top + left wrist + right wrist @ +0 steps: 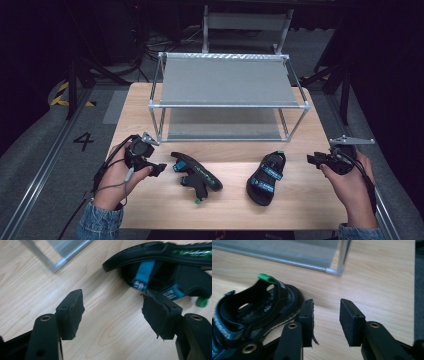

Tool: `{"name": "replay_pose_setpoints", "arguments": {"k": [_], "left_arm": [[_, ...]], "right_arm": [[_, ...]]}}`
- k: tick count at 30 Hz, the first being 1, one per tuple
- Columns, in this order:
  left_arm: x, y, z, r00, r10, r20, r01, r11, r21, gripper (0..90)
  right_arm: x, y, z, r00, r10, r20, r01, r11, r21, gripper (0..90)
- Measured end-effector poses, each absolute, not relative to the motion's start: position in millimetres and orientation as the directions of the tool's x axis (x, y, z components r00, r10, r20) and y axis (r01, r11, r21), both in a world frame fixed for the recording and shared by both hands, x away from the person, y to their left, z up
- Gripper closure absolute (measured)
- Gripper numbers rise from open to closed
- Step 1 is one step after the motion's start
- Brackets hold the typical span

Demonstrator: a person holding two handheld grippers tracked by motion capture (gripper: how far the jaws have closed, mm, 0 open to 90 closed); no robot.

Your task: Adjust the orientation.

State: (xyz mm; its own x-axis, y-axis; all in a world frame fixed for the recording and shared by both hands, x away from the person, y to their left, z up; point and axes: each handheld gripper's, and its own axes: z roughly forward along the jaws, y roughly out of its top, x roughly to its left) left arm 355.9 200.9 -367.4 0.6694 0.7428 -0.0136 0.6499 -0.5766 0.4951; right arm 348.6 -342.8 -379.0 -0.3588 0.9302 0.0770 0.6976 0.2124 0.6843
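Two black sandals with blue straps lie on the wooden table (230, 205). The left sandal (196, 177) (160, 267) is tipped on its side, sole edge up. The right sandal (266, 177) (262, 307) sits upright with a green heel tab. My left gripper (159, 168) (112, 295) is held low just left of the tipped sandal, open, nothing between its pads. My right gripper (312, 159) (327, 302) hovers just right of the upright sandal, open with a narrower gap, its left pad close beside the sandal's heel.
A metal-framed rack (227, 97) with two grey shelves stands on the far half of the table; its lower corner (334, 271) is just beyond the right gripper. Bare wood lies between and in front of the sandals. Table edges drop to a dark floor.
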Motion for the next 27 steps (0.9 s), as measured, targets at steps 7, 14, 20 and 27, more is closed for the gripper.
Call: {"name": "replay_pose_setpoints", "arguments": {"k": [7, 14, 20, 27], "left_arm": [[351.6, 190.7, -360.6, 0.710, 0.704, -0.015, 0.614, -0.608, 0.504, 38.6], [351.8, 184.6, -353.1, 0.735, 0.676, -0.054, 0.590, -0.599, 0.541, 45.7], [351.6, 174.4, -349.3, 0.779, 0.618, -0.102, 0.561, -0.615, 0.555, 71.7], [357.0, 159.2, -356.4, 0.814, 0.569, -0.115, 0.521, -0.629, 0.577, 87.9]], "right_arm": [[347.4, -342.2, -381.5, -0.343, 0.936, 0.085, 0.699, 0.193, 0.689, 63.0], [342.6, -344.6, -382.0, -0.346, 0.935, 0.082, 0.698, 0.198, 0.688, 63.2], [337.0, -348.7, -381.4, -0.338, 0.938, 0.081, 0.700, 0.193, 0.687, 64.0], [335.6, -346.5, -383.0, -0.353, 0.933, 0.065, 0.691, 0.213, 0.691, 64.9]]}}
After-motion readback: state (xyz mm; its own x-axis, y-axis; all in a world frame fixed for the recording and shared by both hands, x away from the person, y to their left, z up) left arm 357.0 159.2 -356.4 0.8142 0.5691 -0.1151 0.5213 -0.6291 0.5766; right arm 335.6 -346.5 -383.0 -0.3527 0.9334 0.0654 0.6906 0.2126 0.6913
